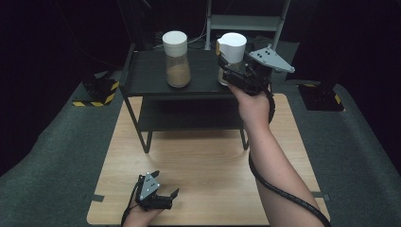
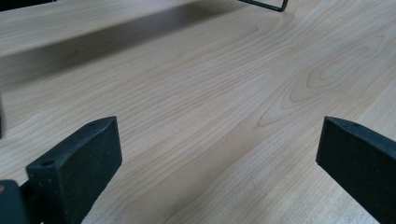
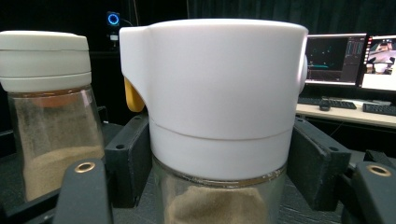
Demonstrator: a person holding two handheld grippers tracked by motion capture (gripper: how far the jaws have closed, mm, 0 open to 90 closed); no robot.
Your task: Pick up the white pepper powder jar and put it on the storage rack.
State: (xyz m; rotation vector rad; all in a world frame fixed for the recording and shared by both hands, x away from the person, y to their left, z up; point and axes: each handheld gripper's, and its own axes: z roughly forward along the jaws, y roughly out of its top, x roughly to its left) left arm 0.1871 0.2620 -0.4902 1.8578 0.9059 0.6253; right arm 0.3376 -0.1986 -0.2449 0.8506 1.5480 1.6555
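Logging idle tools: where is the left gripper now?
In the high view the left gripper sits low at the wooden table's near-left edge, jaws open.

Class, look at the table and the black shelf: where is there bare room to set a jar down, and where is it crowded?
Free: the wooden table between the shelf's legs and the left gripper; the shelf's left end. Crowded: its right end, where the right gripper brackets one jar beside the other jar.

Two jars [image 1: 177, 59] on black shelf [image 1: 146, 75], monitors [image 3: 334, 58] behind
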